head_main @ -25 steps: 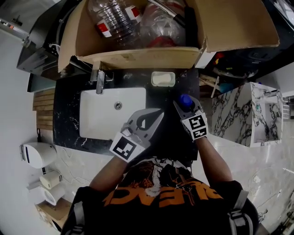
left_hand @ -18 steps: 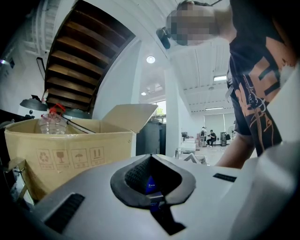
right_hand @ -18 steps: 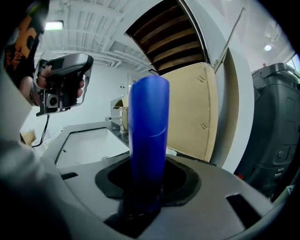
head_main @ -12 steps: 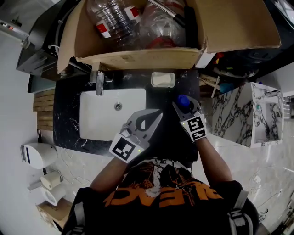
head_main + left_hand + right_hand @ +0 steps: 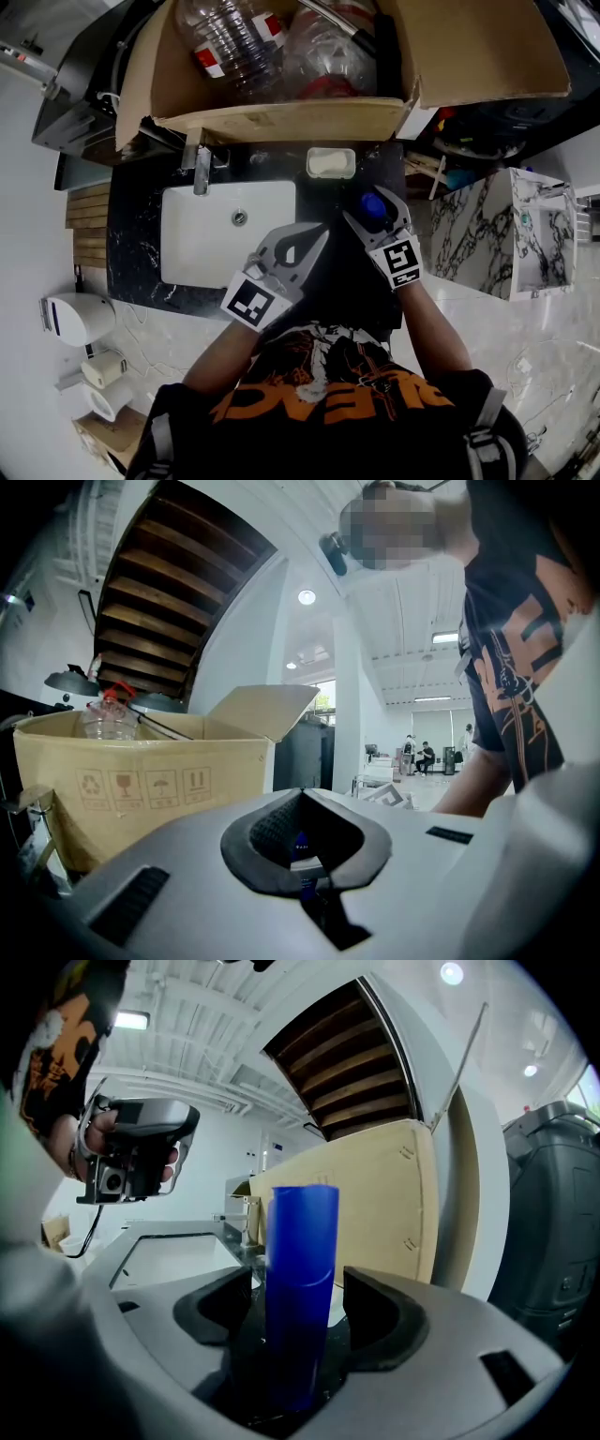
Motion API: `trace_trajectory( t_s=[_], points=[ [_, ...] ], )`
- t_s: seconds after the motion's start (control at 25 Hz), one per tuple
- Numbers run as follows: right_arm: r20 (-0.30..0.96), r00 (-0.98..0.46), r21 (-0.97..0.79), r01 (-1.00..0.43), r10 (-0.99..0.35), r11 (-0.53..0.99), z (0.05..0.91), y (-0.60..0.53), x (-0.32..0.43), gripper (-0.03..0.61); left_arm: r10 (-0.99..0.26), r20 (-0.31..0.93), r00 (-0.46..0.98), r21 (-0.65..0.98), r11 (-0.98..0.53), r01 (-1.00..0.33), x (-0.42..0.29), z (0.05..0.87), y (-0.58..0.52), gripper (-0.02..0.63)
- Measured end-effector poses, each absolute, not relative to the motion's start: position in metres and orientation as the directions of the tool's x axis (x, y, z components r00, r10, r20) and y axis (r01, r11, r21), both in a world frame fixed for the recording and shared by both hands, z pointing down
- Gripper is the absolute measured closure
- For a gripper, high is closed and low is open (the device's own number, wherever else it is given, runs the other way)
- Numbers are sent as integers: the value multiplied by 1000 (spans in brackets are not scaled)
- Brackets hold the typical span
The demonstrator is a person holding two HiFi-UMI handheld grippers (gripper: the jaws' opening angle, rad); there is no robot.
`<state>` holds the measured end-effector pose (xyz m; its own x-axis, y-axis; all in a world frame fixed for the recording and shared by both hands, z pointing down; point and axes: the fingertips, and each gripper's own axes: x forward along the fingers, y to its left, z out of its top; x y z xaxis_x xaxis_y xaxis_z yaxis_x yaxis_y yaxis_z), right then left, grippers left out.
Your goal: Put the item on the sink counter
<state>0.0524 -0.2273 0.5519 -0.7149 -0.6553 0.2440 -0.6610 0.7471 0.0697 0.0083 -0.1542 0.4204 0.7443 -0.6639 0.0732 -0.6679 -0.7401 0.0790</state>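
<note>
Blue tube [image 5: 300,1241] upright on black counter [image 5: 328,199], right of sink [image 5: 202,234]. Right gripper [image 5: 298,1321] jaws opening, tube between, pads clear of it. Left gripper [image 5: 302,803] jaws together, empty.

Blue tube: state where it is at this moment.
In the head view the blue tube stands upright on the dark counter right of the sink, between the right gripper's opening jaws, near the soap dish.

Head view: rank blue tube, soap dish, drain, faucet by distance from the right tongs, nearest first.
1. Blue tube: between the right tongs' opening jaws.
2. Soap dish: ahead, counter's back.
3. Drain: left, in the basin.
4. Faucet: farthest left, behind basin.
</note>
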Motion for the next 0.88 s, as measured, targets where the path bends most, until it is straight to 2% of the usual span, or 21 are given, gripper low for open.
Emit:
trace_trajectory(
  t_s=[0.24,0.44,0.88],
  points=[
    [227,-732,78,-644,-642,761,539,-224,51,264,-666,75,743,71,-739,-670,8,418,-153,600],
    [164,-721,48,-676,-673,735,515,-226,56,285,-663,83,744,75,-740,-668,7,418,-151,600],
    [29,-748,72,-660,-663,748,460,-215,58,287,-651,76,755,69,-752,-655,8,410,-150,600]
  ],
)
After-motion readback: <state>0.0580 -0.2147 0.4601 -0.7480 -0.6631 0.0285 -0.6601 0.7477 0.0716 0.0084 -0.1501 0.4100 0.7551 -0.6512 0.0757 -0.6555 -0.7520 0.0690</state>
